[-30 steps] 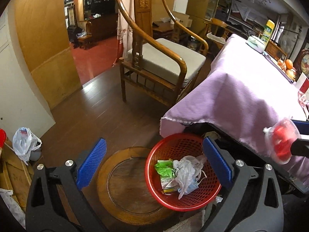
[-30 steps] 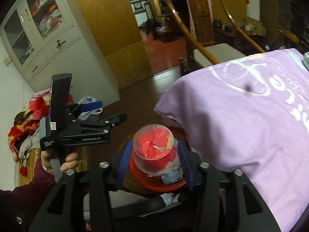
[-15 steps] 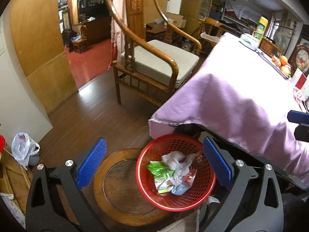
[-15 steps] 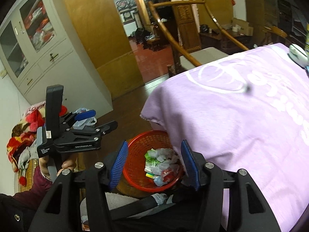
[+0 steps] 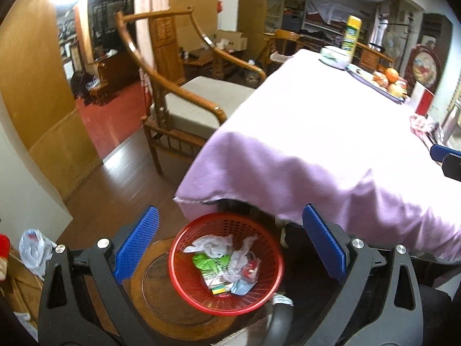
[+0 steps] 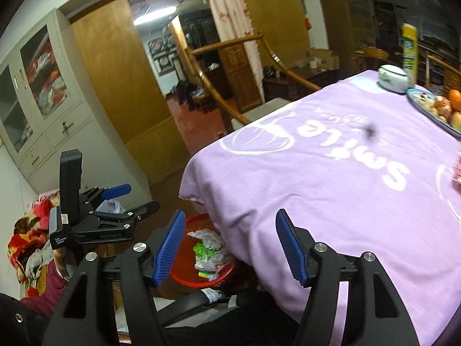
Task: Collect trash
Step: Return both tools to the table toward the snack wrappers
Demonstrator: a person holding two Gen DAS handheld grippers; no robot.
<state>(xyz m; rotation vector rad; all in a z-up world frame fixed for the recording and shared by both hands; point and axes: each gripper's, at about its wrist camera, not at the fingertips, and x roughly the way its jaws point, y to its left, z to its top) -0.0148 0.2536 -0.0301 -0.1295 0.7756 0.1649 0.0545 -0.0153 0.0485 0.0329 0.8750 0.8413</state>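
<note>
Gaping wide and empty, two claws (image 5: 230,253) (image 6: 230,245) overlook one red basket (image 5: 268,236) of trash.

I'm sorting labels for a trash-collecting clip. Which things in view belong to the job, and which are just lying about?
Job:
- red basket, on a round wooden stool
- trash in it
- right gripper, jaws just opening, nothing between them
- left gripper, open

Lying about:
- purple tablecloth
- wooden chair
- fruit tray
- yellow can
</note>
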